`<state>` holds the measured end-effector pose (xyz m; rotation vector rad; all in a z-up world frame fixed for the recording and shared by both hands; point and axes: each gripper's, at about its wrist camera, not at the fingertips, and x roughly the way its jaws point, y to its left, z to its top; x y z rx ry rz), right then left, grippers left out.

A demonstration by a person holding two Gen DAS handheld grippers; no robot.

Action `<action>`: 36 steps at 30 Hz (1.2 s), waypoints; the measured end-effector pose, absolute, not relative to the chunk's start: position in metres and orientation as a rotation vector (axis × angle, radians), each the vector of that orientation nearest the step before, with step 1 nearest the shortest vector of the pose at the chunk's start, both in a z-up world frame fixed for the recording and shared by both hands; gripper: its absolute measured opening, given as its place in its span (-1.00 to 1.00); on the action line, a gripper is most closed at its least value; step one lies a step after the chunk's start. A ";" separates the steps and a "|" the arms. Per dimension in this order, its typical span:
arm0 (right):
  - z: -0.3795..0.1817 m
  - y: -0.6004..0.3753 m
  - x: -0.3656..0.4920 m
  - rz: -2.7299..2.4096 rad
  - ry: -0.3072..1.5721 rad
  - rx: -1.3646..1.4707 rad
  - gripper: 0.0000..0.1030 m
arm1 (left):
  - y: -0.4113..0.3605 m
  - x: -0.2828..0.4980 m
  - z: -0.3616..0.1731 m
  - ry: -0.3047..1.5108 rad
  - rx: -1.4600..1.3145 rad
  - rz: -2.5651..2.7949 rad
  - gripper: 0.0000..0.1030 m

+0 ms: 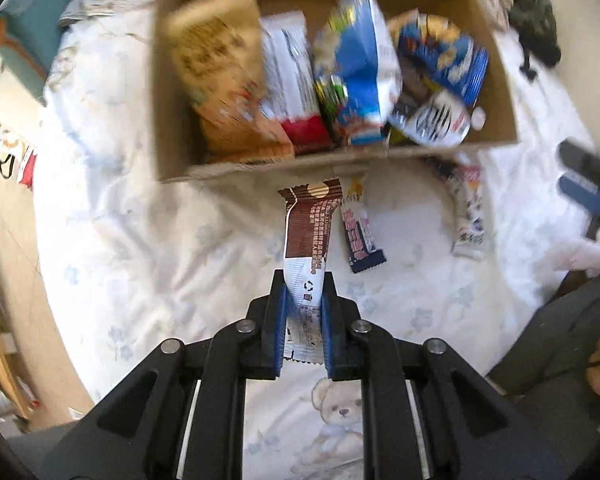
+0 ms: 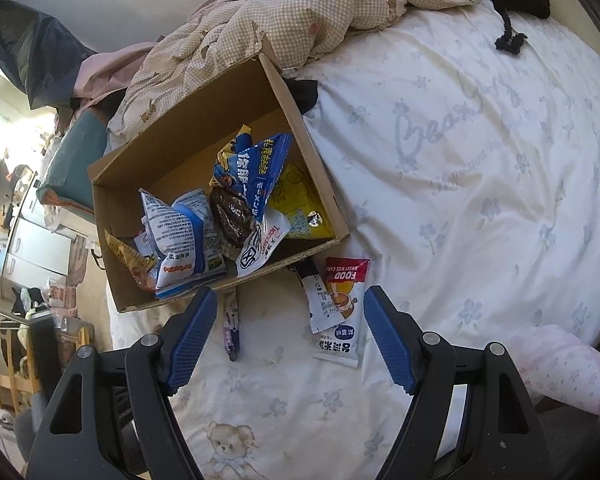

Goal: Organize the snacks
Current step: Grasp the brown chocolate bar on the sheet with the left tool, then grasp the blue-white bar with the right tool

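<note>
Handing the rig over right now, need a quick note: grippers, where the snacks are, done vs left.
Left gripper: shut on a brown-and-white snack bar, held above the bedsheet just short of the cardboard box.
Right gripper: open, empty, hovering over the loose packets.
Done: several snack bags already in the box.
Left: drop the held bar in; then the purple packet and the rice cake packet, both on the sheet beside the box.
</note>
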<state>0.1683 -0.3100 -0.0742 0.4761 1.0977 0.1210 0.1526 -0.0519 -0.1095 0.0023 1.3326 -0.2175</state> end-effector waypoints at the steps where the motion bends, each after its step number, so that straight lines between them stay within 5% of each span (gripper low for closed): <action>1: -0.075 -0.310 0.168 0.122 1.100 0.482 0.52 | -0.045 0.149 -0.103 1.316 -0.021 -0.204 -0.77; 18: -0.097 -0.293 0.177 0.084 1.199 0.379 0.52 | 0.007 0.135 -0.063 1.177 -0.165 -0.078 -0.77; 27: -0.151 -0.248 0.212 0.044 1.381 0.073 0.44 | -0.003 0.139 -0.065 1.193 -0.194 -0.125 -0.77; 32: -0.175 -0.230 0.222 -0.006 1.407 -0.087 0.08 | -0.002 0.144 -0.069 1.205 -0.203 -0.118 -0.77; 34: -0.177 -0.227 0.222 -0.039 1.383 -0.157 -0.46 | 0.000 0.145 -0.072 1.213 -0.205 -0.111 -0.77; 36: -0.171 -0.229 0.219 -0.027 1.368 -0.154 -0.62 | 0.001 0.145 -0.074 1.215 -0.201 -0.104 -0.77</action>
